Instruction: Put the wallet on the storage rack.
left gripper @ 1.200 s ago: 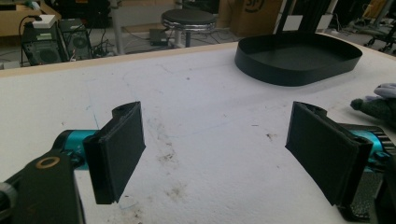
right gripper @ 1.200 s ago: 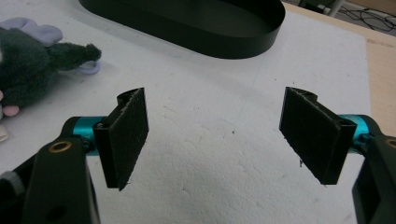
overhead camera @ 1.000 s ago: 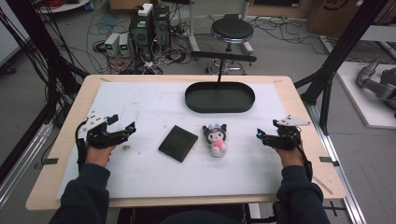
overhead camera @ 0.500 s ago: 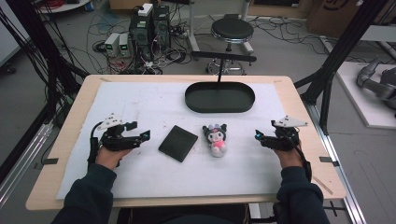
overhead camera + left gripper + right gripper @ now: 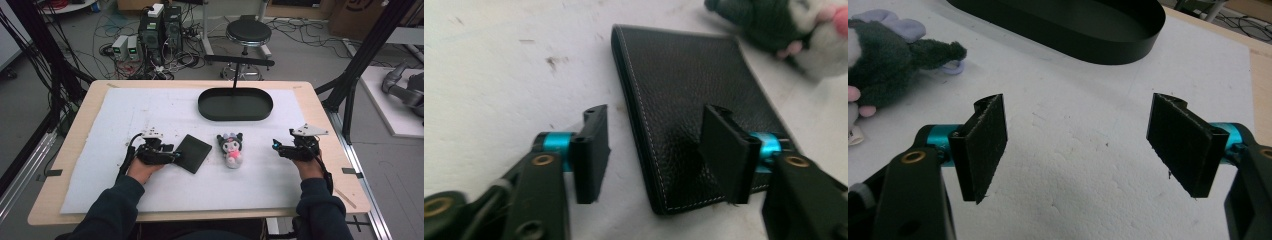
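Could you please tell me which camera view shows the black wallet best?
The left gripper view: the wallet is close, showing leather grain and white stitching. The high view shows it small and flat on the white mat, beside the plush toy.

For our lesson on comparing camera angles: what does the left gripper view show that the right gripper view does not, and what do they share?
Left gripper view alone: a black leather wallet with pale stitching, its near edge lying between the open jaws of the left gripper.

Right gripper view alone: the black oval tray farther back, the table's wooden edge, and the right gripper, open over bare white foam.

Both: the white foam mat and part of the dark plush toy.
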`<state>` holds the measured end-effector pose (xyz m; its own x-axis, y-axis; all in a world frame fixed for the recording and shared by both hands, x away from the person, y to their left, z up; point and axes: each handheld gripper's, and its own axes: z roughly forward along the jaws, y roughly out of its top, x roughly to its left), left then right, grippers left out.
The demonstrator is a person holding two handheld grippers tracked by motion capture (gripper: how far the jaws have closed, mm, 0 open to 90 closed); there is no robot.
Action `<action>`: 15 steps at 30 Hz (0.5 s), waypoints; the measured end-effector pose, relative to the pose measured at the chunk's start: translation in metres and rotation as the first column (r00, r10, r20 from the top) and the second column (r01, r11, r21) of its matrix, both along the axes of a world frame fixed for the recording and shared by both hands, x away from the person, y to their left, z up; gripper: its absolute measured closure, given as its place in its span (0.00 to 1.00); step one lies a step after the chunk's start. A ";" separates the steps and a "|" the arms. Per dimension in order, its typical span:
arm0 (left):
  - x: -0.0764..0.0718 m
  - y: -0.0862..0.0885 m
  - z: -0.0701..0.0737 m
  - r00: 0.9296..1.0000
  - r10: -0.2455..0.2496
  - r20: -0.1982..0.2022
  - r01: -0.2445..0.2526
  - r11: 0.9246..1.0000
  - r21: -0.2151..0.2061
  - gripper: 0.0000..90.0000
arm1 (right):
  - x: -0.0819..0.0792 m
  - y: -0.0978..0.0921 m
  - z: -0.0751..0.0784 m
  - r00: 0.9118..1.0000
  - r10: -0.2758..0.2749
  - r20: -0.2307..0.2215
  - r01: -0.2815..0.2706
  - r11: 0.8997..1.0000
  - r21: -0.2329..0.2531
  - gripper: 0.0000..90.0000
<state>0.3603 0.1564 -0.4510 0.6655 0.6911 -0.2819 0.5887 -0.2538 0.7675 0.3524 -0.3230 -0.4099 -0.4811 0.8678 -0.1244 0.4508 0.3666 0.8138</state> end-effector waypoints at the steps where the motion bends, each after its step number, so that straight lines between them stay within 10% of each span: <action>1: 0.000 0.000 0.000 1.000 -0.008 -0.003 0.008 1.000 -0.007 0.66 | 0.000 0.000 0.000 1.000 0.000 -0.002 0.000 1.000 -0.001 0.27; 9: -0.003 0.003 0.003 0.999 0.019 0.045 -0.018 1.000 -0.023 0.94 | 0.000 0.001 0.000 1.000 0.001 -0.002 -0.001 1.000 -0.005 0.27; 15: -0.004 0.007 0.009 0.996 0.015 0.088 -0.007 0.996 -0.087 0.97 | 0.000 0.000 0.000 1.000 -0.002 -0.005 0.002 1.000 -0.004 0.27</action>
